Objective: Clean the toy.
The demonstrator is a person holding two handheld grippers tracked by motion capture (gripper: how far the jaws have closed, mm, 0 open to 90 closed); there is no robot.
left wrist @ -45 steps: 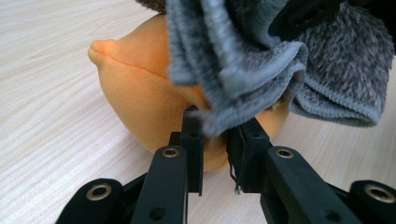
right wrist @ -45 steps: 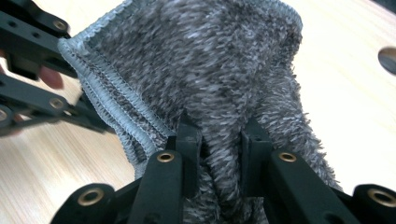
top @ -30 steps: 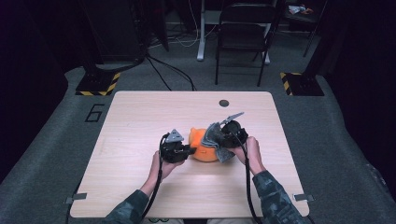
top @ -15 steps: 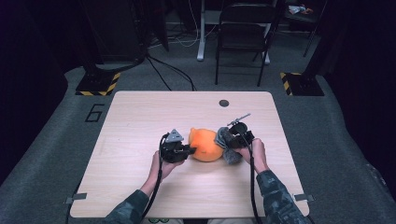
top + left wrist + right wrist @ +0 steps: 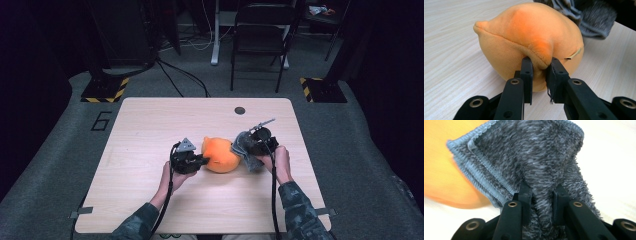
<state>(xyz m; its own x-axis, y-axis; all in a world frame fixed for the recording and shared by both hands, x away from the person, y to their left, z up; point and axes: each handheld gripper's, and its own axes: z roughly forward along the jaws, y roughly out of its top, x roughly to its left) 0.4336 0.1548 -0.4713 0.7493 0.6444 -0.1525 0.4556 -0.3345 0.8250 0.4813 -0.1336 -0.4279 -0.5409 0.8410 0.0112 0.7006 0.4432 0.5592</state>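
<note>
Left gripper view: jaws pinch orange plush [image 5: 529, 37] fold (high view hides pinch).

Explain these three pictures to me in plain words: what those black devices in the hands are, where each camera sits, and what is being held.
A person sits at a wooden table and holds a hand-operated tool with two black jaws in each hand. The high view looks down from above. The other two cameras ride on the tools and look along their jaws. The left gripper is shut on a pinched fold of the orange plush toy, which rests on the table. The right gripper is shut on a grey fuzzy cloth, held beside the toy. A small dark round disc is near the table's far edge.
</note>
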